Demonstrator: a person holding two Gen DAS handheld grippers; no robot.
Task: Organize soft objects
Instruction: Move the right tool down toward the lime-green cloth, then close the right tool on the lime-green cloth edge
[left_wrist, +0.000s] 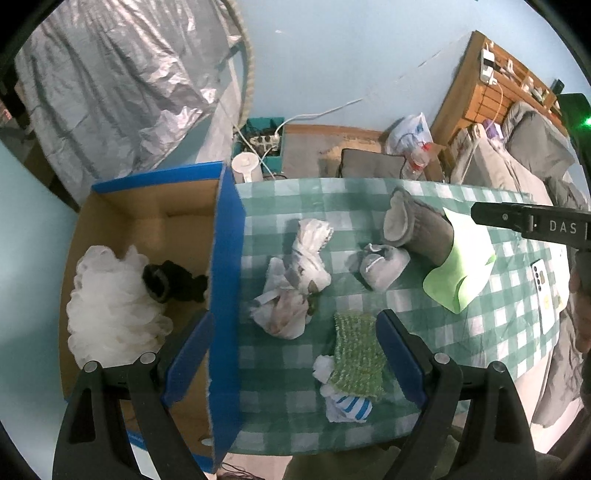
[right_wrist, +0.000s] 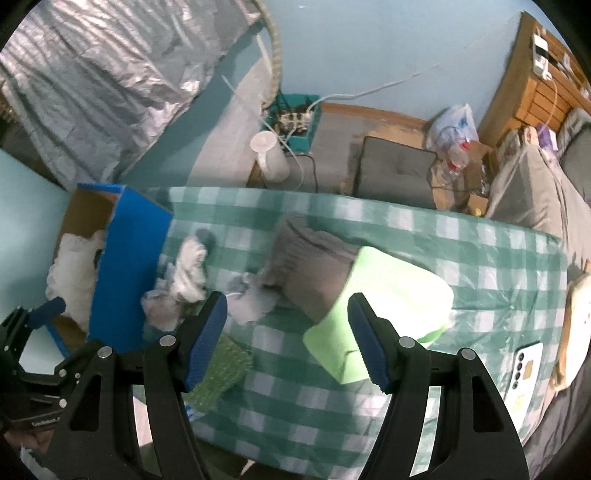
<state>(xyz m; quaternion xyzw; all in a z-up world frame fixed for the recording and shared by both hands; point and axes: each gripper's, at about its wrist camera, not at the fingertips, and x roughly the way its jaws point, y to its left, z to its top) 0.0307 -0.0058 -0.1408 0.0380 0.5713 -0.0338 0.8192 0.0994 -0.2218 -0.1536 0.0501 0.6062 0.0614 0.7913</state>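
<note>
A blue-edged cardboard box (left_wrist: 225, 280) stands at the table's left; inside lie a white mesh pouf (left_wrist: 110, 306) and a black soft item (left_wrist: 170, 280). On the green checked cloth lie a white crumpled bundle (left_wrist: 295, 280), a small grey-white sock ball (left_wrist: 384, 266), a grey knit roll (left_wrist: 417, 225), a light green foam piece (left_wrist: 461, 266), a green knitted cloth (left_wrist: 354, 350) and a blue-striped white cloth (left_wrist: 347, 404). My left gripper (left_wrist: 291, 354) is open, straddling the box wall above the knitted cloth. My right gripper (right_wrist: 288, 339) is open and empty, above the table before the foam piece (right_wrist: 388, 295).
A white phone (left_wrist: 546, 295) lies at the table's right edge, also in the right wrist view (right_wrist: 524, 373). Beyond the table's far edge are a white fan (right_wrist: 269, 155), a power strip crate (right_wrist: 295, 122), a grey cushion (right_wrist: 395, 170) and a bed at right.
</note>
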